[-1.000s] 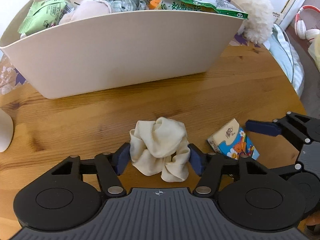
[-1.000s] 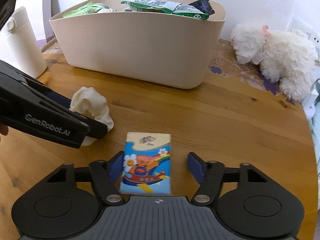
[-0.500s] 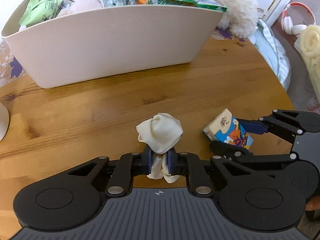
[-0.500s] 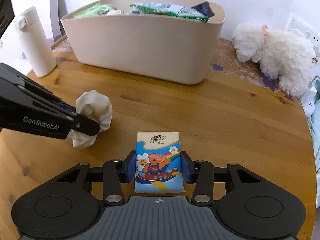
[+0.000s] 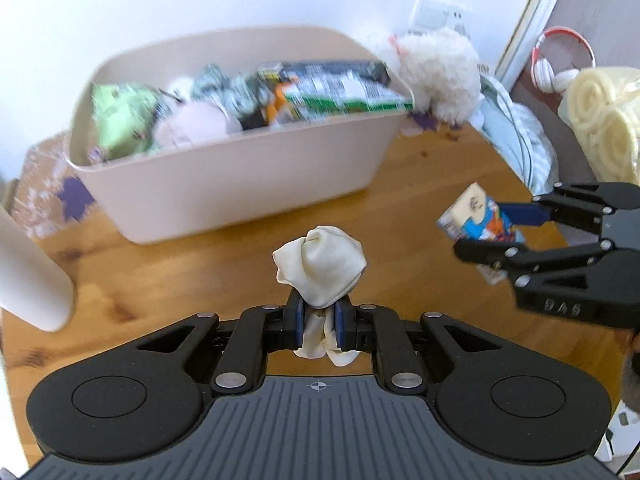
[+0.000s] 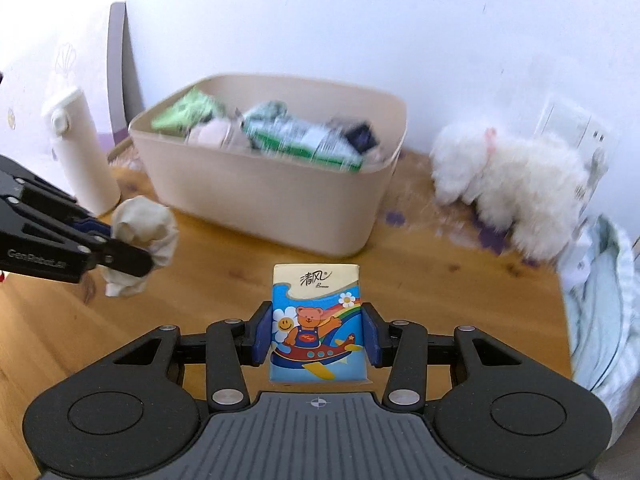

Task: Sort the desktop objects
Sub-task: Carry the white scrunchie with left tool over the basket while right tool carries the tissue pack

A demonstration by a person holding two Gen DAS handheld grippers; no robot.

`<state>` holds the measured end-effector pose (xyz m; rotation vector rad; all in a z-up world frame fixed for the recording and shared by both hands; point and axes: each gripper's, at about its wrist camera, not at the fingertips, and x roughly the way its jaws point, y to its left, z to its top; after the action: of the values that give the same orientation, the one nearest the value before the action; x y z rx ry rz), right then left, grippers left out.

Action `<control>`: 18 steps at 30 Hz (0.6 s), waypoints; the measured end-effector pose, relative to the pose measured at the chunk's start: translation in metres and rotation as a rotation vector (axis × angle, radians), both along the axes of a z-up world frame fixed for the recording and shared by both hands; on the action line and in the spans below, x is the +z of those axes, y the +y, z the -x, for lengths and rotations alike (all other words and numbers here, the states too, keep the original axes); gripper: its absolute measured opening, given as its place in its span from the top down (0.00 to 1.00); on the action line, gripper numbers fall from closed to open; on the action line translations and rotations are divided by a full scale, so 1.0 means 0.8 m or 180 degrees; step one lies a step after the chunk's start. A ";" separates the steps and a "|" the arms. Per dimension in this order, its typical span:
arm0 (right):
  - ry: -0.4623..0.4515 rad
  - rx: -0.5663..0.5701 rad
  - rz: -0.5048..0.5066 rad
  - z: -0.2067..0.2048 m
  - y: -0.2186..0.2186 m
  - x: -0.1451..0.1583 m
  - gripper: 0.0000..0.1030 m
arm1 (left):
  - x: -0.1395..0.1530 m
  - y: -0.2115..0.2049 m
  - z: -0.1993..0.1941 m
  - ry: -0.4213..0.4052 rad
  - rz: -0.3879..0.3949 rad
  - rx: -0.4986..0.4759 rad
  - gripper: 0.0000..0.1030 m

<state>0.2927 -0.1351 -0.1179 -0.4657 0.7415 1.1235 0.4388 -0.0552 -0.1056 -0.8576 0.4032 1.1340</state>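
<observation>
The left claw point(image 5: 318, 330) is clamped on a cream scrunchie point(image 5: 320, 266), whose bunched top stands above the blue pads while its tail hangs below them, lifted off the table point(image 5: 168, 280) in front of the bin point(image 5: 240, 176). The right claw point(image 6: 318, 336) is closed on a tissue pack point(image 6: 316, 320) printed with a bear in a plane, held upright by its two long sides, also in front of the bin and to the right of the scrunchie. The bin is beige and filled with green snack bags, a checked cloth and a pink soft thing. A white bottle point(image 6: 80, 152) stands left of the bin; a white plush point(image 6: 508, 184) lies to its right.
</observation>
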 end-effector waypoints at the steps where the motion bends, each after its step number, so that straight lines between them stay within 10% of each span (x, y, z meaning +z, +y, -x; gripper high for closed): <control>1: -0.0026 -0.0019 -0.0035 -0.005 0.002 0.007 0.59 | 0.005 -0.001 0.006 -0.0003 -0.0026 0.0024 0.86; 18: -0.0333 -0.0043 -0.0441 -0.046 0.066 0.093 0.59 | 0.090 0.037 0.084 0.0331 -0.0549 0.0223 0.86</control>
<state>0.3297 -0.0822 -0.0431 -0.3986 0.5709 1.1210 0.3716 -0.0260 -0.0336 -0.6679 0.3574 1.2626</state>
